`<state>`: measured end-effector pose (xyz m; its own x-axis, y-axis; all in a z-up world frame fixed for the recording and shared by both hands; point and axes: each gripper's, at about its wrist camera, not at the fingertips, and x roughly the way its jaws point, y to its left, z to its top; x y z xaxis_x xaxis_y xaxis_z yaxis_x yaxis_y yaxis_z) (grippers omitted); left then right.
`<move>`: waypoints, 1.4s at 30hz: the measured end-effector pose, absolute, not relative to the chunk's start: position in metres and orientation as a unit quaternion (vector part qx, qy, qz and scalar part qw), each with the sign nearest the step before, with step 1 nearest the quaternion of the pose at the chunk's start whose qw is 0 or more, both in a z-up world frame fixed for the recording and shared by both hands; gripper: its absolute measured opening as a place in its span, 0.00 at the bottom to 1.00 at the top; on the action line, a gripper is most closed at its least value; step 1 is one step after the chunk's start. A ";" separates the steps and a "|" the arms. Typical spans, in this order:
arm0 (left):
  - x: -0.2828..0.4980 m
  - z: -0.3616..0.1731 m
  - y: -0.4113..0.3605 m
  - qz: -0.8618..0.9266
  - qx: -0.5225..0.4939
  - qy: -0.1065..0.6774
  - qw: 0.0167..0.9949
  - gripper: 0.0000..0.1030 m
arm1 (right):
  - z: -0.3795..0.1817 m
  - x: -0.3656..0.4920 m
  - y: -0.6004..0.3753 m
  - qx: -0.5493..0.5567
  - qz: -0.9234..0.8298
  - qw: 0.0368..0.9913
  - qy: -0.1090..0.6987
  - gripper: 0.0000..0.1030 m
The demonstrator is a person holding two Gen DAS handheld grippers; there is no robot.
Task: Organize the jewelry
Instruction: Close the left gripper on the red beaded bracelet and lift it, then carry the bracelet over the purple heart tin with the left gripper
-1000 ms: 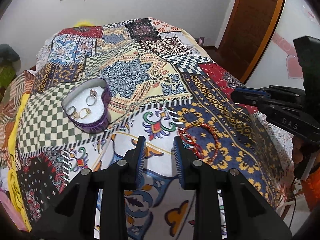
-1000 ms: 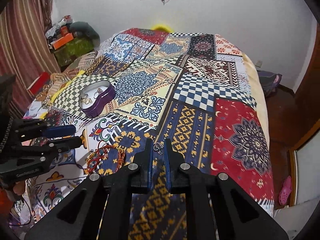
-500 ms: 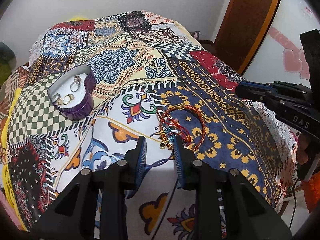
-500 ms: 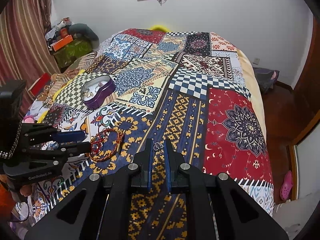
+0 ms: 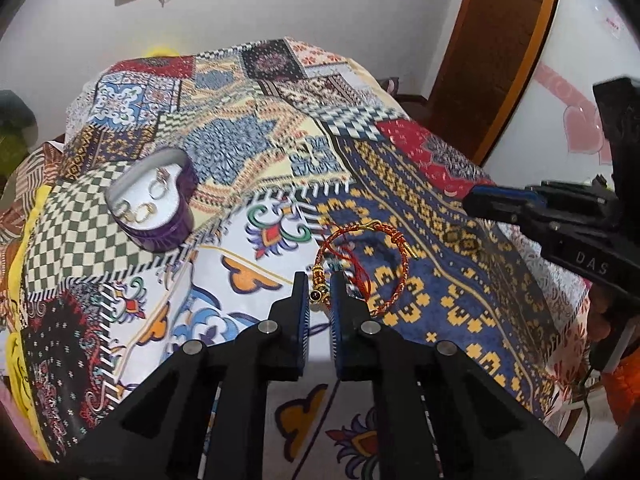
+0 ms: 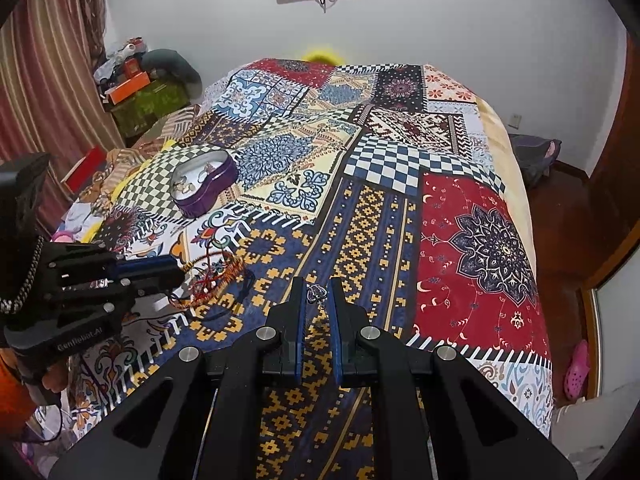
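Note:
A purple heart-shaped tin (image 5: 160, 204) with several rings inside sits on the patchwork bedspread; it also shows in the right wrist view (image 6: 204, 188). My left gripper (image 5: 320, 286) is shut on the red-and-gold bracelets (image 5: 368, 256) at their beaded near edge, and the loops hang slightly above the cloth. They also show in the right wrist view (image 6: 212, 276). My right gripper (image 6: 318, 292) is shut on a small silver jewelry piece (image 6: 316, 293) and holds it above the blue-and-yellow patch.
The bedspread (image 6: 400, 184) covers the whole bed, falling away at the right edge toward a wooden floor and door (image 5: 500, 40). Clutter and boxes (image 6: 132, 80) lie beyond the bed's left side by a curtain.
My left gripper moved forward to the bracelets and closed on their near edge, lifting them a little. My right gripper stayed shut on the silver piece and barely moved.

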<state>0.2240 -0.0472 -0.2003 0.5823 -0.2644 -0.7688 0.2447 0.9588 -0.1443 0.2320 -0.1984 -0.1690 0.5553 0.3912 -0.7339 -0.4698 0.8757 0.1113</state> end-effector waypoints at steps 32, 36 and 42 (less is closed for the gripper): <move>0.231 -0.143 0.073 -0.041 -0.058 0.350 0.934 0.08 | -0.104 0.242 -0.097 -0.052 0.325 0.887 0.324 0.09; 0.237 -0.147 0.088 -0.030 -0.062 0.349 0.935 0.08 | -0.107 0.250 -0.081 -0.046 0.336 0.881 0.328 0.09; 0.252 -0.163 0.105 -0.018 -0.070 0.360 0.930 0.08 | -0.115 0.264 -0.060 -0.045 0.344 0.874 0.340 0.09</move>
